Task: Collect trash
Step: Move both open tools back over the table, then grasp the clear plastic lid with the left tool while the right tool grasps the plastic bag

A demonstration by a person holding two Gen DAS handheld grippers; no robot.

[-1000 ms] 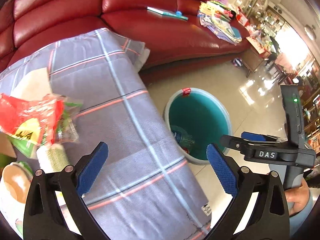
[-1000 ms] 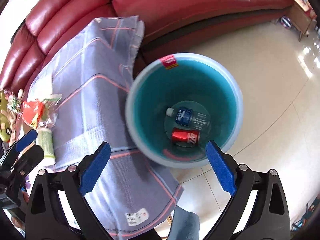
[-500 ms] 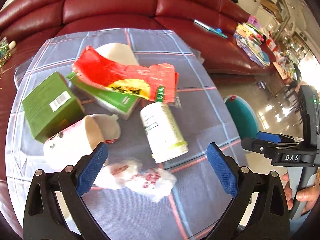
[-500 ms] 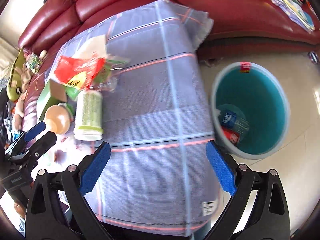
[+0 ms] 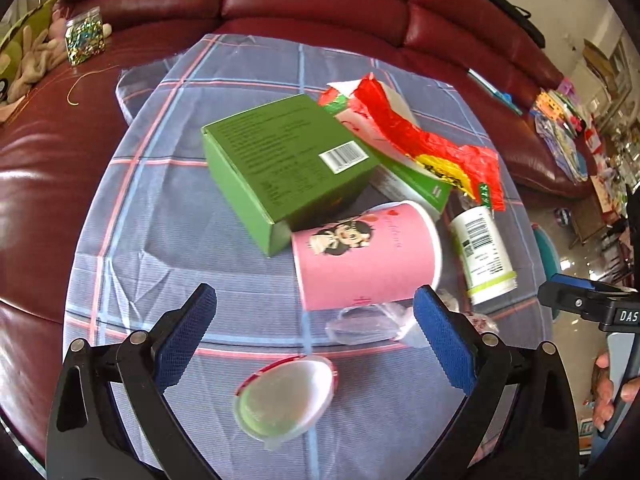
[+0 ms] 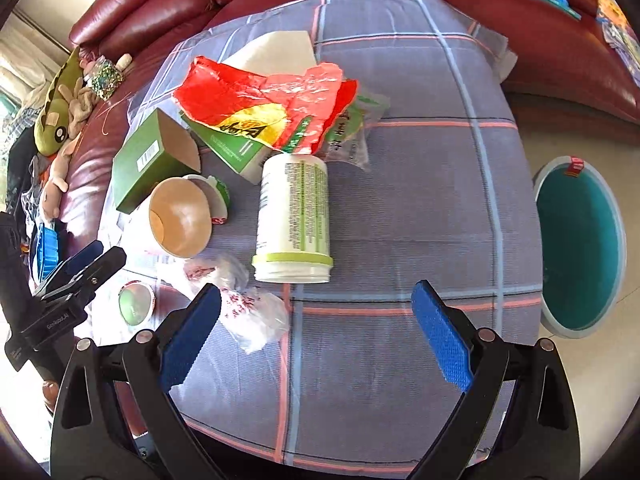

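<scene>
Both grippers, left gripper [image 5: 314, 334] and right gripper [image 6: 316, 334], spread wide and empty, have swung from the teal bin [image 6: 578, 242] to the cloth-covered table [image 6: 420, 208]. Nearest lies a foil lid [image 5: 286, 398]; beyond, a pink paper cup [image 5: 366, 254] on its side, mouth rightward; a white bottle [image 6: 294, 220] lies capped end nearest.

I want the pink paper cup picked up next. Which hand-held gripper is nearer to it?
Left. The left hand-held gripper hovers open just short of the pink paper cup; the right hand-held gripper is open farther off, the cup beyond its left finger.
</scene>
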